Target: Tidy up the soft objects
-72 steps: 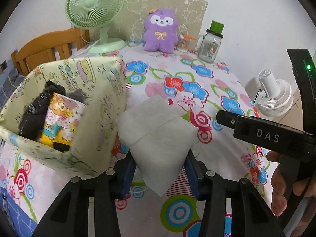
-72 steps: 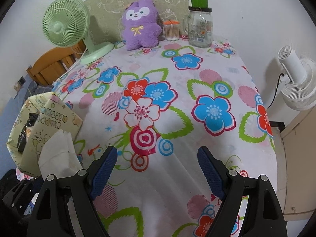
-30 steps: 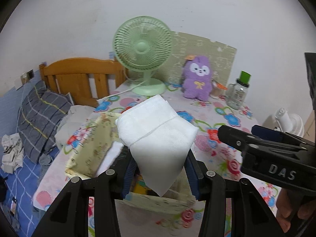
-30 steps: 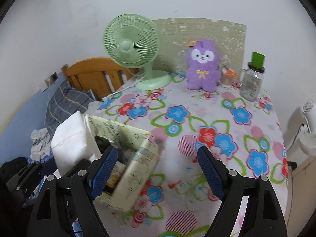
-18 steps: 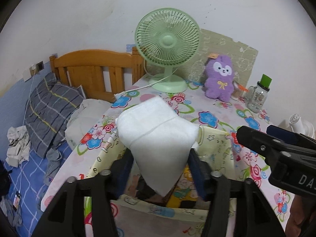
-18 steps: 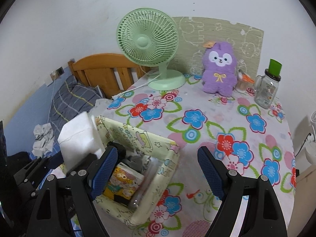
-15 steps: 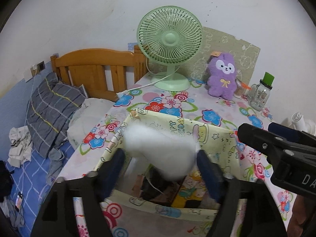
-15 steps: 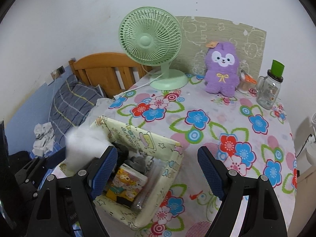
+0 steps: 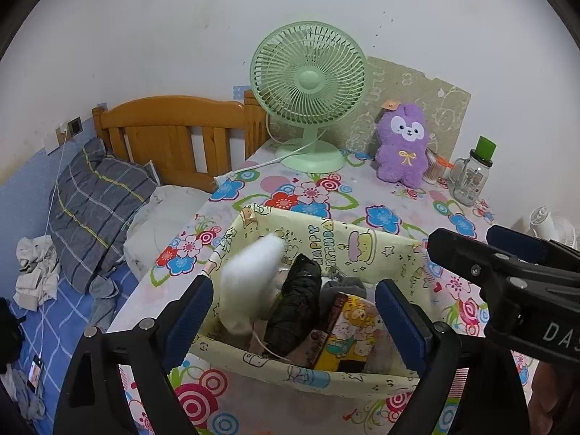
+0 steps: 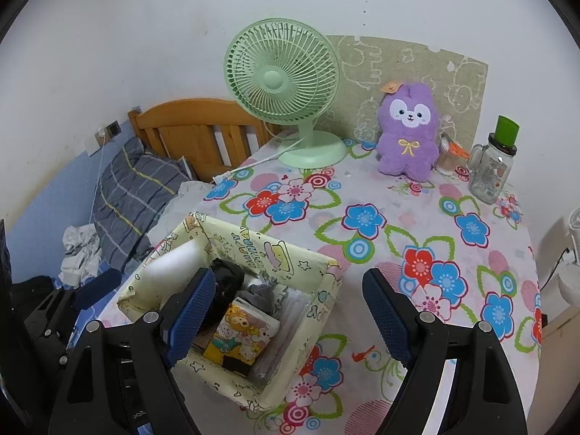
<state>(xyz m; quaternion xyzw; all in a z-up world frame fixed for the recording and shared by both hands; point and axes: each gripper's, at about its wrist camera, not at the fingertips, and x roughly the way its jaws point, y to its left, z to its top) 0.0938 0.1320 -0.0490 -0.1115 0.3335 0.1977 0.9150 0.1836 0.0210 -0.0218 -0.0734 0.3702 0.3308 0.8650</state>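
Right, my left gripper [image 9: 291, 320] has its jaws opening, pads well apart, nothing pressed between them. The white folded cloth [image 9: 250, 282] is blurred, leaning inside the storage box [image 9: 362, 243] against its left wall, just ahead of my left pad and clear of both. From the right wrist view the same cloth [image 10: 177, 266] sits in the box's near-left corner, partly behind my right gripper's left finger.

Box contents beside the cloth: a black bundle [image 9: 299, 304] in the middle, a grey soft item [image 9: 342, 286] behind it, a cartoon-print packet [image 9: 349, 330] to the right. Can't tell whether the cloth has settled on the bottom; its lower end is hidden behind the front wall.

My right gripper [image 10: 286, 317] is spread wide and empty, hovering over the box's right half and the flowered tablecloth [image 10: 435, 272].

The box stands at the table's near-left edge. Far end of the table: green fan [image 9: 308, 83], purple plush [image 9: 404, 145], glass jar with green lid [image 9: 473, 174], all well apart from both grippers. Bed with a striped pillow [image 9: 96, 199] lies left of the table.
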